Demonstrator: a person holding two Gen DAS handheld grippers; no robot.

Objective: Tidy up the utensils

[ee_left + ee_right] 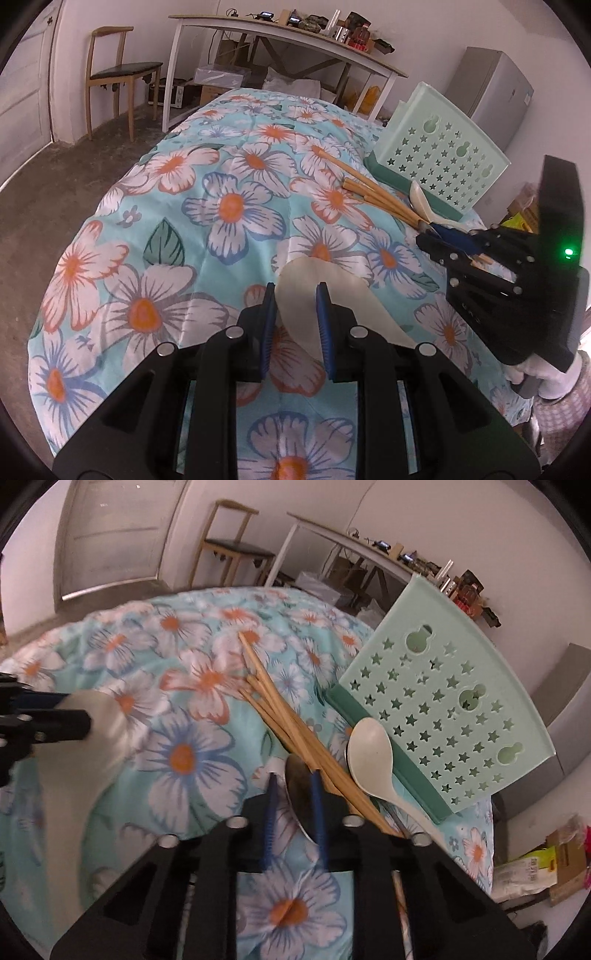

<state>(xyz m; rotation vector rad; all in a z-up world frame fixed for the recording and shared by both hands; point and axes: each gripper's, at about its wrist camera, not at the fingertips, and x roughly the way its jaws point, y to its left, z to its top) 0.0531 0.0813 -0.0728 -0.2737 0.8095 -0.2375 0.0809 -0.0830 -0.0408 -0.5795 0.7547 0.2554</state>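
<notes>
My left gripper (296, 286) has its jaws around a large cream rice paddle (314, 284) over the floral cloth; it also shows at the left of the right wrist view (85, 716). My right gripper (293, 777) is open around a metal spoon (301, 790), beside a bundle of wooden chopsticks (280, 716) and a cream soup spoon (371, 757). In the left wrist view the right gripper (439, 240) sits at the near end of the chopsticks (373, 192). A mint-green perforated utensil rack (439, 709) lies tilted just right of the utensils.
The table carries a blue floral cloth (184, 229). Behind it stand a wooden chair (114, 74), a long white desk (288, 33) with clutter and a grey fridge (495, 92). Boxes and bags (543, 864) lie on the floor at right.
</notes>
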